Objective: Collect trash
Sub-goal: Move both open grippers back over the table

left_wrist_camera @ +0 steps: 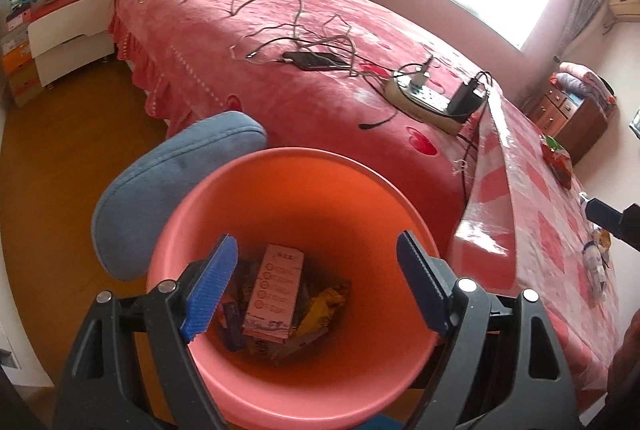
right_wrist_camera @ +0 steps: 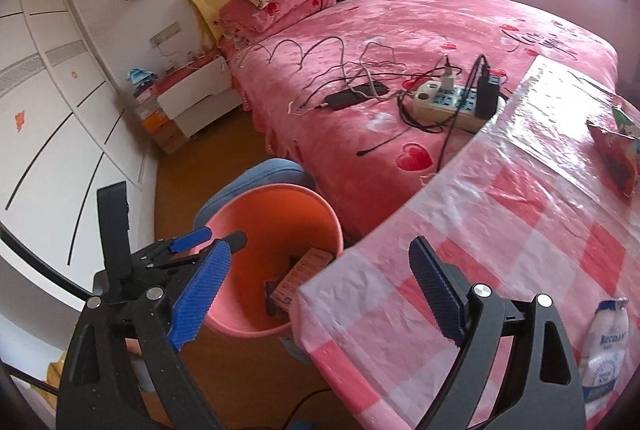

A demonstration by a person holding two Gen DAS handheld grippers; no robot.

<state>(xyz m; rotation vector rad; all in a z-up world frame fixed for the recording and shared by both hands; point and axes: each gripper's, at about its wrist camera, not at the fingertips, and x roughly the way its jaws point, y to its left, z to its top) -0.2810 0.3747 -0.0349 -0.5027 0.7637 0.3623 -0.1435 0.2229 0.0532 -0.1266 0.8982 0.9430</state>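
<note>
A pink bin point(left_wrist_camera: 304, 198) stands on the floor beside the table; it also shows in the right wrist view point(right_wrist_camera: 276, 214). Inside lie a pink carton point(left_wrist_camera: 274, 298), a yellow wrapper point(left_wrist_camera: 320, 310) and other trash. My left gripper point(left_wrist_camera: 316, 282) is open and empty right above the bin's mouth; it shows in the right wrist view point(right_wrist_camera: 208, 240). My right gripper point(right_wrist_camera: 320, 294) is open and empty over the table's near corner. A white wrapper point(right_wrist_camera: 602, 346) lies on the checked tablecloth point(right_wrist_camera: 500, 230) at right. A red snack bag point(right_wrist_camera: 616, 154) lies farther back.
A pink bed point(right_wrist_camera: 400, 42) carries a power strip point(right_wrist_camera: 452, 102), a phone point(right_wrist_camera: 352, 96) and tangled cables. A blue chair back point(left_wrist_camera: 168, 182) stands behind the bin. A white wardrobe point(right_wrist_camera: 48, 90) is at left. The floor is wood.
</note>
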